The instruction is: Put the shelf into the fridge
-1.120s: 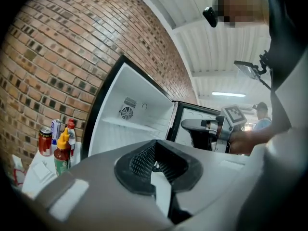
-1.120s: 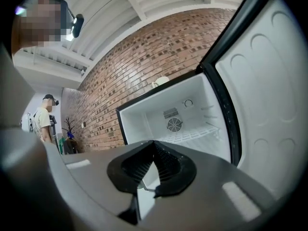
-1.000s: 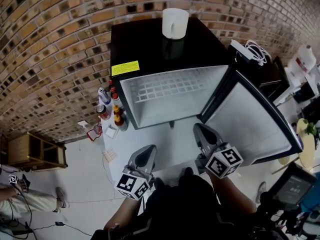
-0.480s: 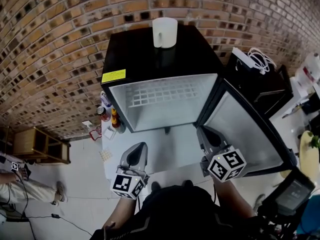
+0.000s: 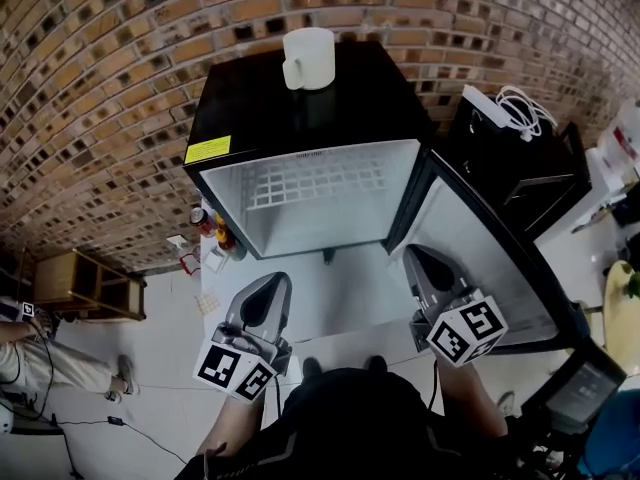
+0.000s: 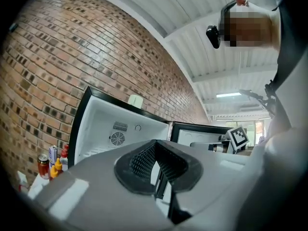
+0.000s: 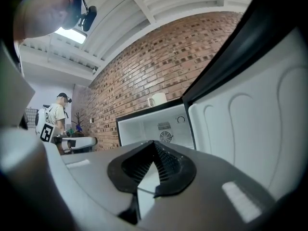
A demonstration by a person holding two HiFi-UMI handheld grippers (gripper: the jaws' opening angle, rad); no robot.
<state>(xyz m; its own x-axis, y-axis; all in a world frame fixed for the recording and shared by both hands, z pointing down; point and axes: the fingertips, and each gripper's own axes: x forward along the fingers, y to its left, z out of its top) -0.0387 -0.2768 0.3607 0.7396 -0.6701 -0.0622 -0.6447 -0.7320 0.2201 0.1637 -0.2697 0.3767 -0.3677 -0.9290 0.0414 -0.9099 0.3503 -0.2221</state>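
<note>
A white wire shelf (image 5: 315, 180) lies inside the black mini fridge (image 5: 300, 118), against the white interior. The fridge door (image 5: 480, 258) stands swung open to the right. My left gripper (image 5: 272, 286) hovers above the floor in front of the fridge opening, shut, with nothing between its pads. My right gripper (image 5: 416, 255) hangs near the lower inner edge of the door, also shut and empty. The left gripper (image 6: 155, 160) looks toward the fridge cavity (image 6: 110, 129). The right gripper (image 7: 154, 165) faces the cavity (image 7: 156, 126) with the door's inner panel (image 7: 250, 124) close on its right.
A white mug (image 5: 308, 58) stands on the fridge top. Bottles and cans (image 5: 210, 230) cluster on the floor at the fridge's left. A wooden crate (image 5: 85, 286) and a seated person's legs (image 5: 45, 368) are further left. A black cabinet with a power strip (image 5: 495, 108) stands right.
The fridge has drifted left in the head view. My left gripper has sunk a little down and left, and the right one has edged right. Both stay shut and empty.
</note>
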